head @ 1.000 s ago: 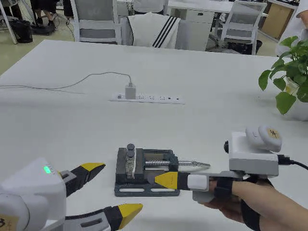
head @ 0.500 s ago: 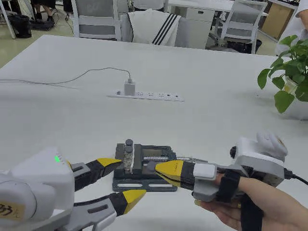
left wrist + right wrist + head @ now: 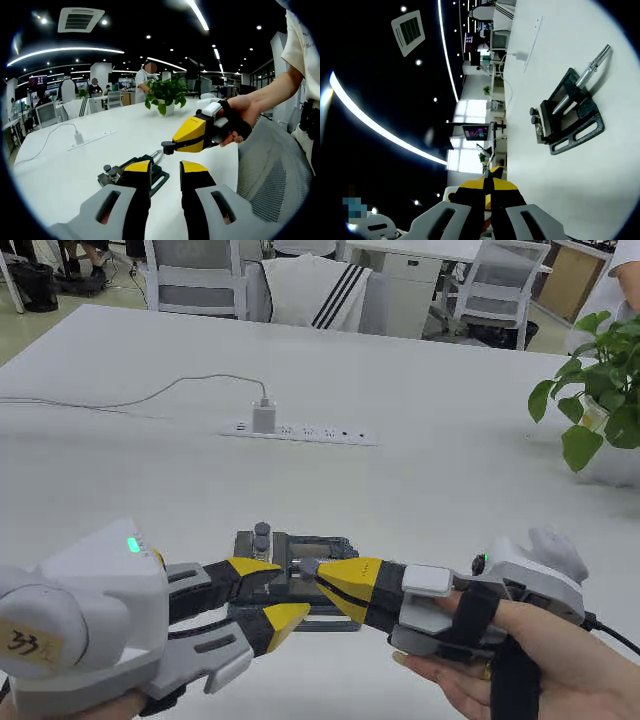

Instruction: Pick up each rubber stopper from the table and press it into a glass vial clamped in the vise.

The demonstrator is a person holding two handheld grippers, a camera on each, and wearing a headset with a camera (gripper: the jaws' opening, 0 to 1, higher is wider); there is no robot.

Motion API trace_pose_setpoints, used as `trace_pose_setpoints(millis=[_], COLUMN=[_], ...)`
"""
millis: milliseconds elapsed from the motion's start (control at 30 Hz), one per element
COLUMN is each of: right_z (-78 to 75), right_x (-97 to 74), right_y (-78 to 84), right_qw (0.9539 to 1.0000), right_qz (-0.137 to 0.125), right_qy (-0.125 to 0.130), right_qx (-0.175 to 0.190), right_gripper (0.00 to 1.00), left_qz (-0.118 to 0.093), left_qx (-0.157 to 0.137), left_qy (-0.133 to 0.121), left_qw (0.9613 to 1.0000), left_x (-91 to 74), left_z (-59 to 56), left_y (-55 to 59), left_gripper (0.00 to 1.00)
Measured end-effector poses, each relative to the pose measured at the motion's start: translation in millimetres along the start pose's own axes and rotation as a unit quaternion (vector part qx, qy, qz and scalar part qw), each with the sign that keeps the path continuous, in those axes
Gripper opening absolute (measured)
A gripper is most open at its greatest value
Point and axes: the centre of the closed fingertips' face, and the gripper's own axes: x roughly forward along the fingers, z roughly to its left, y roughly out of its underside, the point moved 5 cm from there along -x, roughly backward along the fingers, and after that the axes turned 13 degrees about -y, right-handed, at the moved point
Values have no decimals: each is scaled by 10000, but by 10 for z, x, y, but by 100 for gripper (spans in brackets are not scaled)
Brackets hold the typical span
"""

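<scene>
1. Dark rubber stoppers (image 3: 534, 119) already cap both glass vials (image 3: 540, 128) clamped in the vise (image 3: 572, 115), near centre.
2. Right gripper (image 3: 312, 570), jaws closed, pinches what looks like another rubber stopper (image 3: 166, 146) just above the vise.
3. Left gripper (image 3: 285, 590) is part-open and empty, at the vise's near left.
4. White table (image 3: 450, 470); power strip (image 3: 300, 432) far, plant (image 3: 600, 390) far right, office chairs (image 3: 195, 275) beyond.
</scene>
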Motion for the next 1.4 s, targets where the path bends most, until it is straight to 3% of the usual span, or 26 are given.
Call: trace_pose_setpoints(millis=[467, 1400], right_z=[-26, -57], right_x=[-53, -116], right_y=[27, 72], right_qw=[9999, 9995], right_qz=[116, 124], right_qy=[93, -16], right_qx=[27, 277], right_gripper=[0, 0], left_qz=[-5, 21], left_qx=[14, 40], left_qy=[378, 544], left_qw=[9993, 9985], left_x=[-1, 11], left_z=[-91, -148], left_y=[-61, -61], left_gripper=[6, 5])
